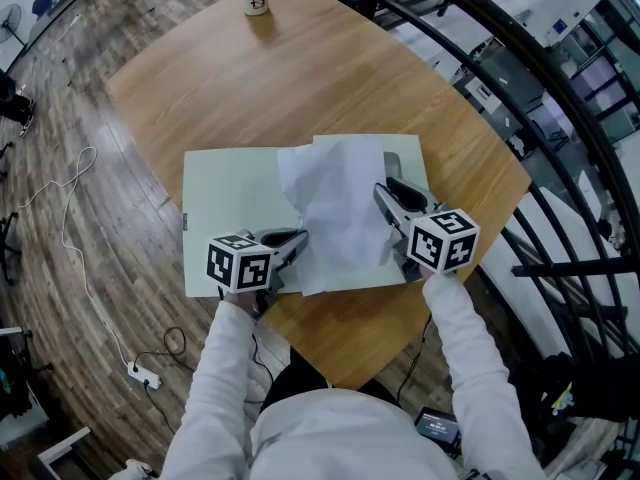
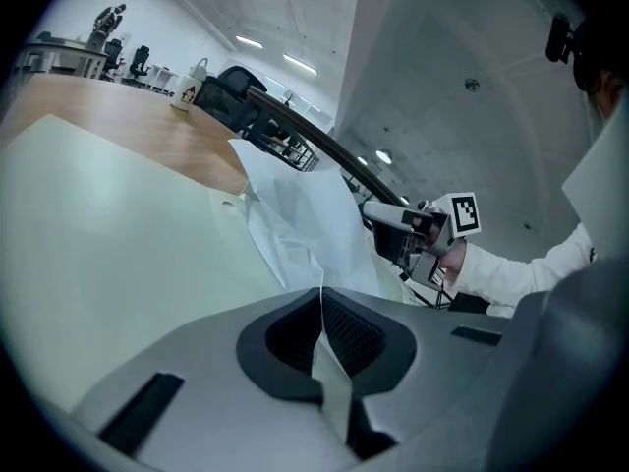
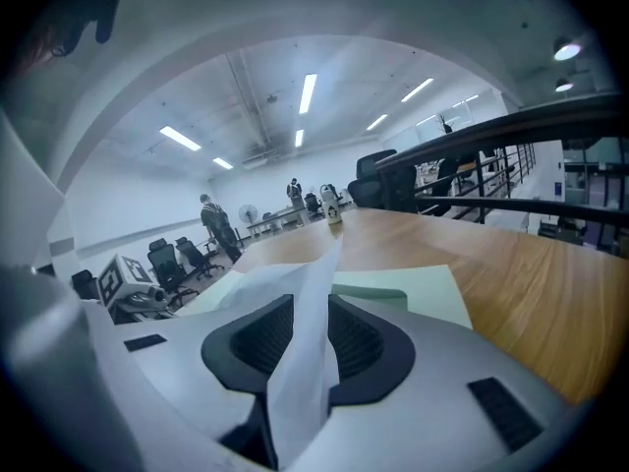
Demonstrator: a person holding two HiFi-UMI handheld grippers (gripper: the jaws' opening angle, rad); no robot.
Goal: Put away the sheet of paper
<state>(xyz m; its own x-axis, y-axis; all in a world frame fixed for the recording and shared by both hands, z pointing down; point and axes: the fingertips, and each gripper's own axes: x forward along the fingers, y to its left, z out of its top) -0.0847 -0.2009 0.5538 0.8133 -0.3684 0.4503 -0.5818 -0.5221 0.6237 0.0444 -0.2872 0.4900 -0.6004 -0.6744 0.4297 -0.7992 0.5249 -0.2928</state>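
Now, sheet of paper: lying rumpled on green folder.
Left gripper: fingers clamping sheet near folder's front edge.
Right gripper: fingers gaping around sheet over folder's right end.

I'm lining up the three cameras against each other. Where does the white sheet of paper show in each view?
Head view: sheet of paper, centre, tented over the pale green folder.
Left gripper view: the sheet, centre, rising beyond the left gripper, whose jaws pinch its edge.
Right gripper view: the sheet, lower centre, standing between the parted jaws of the right gripper.
Shared landmark: the folder, in all three views.
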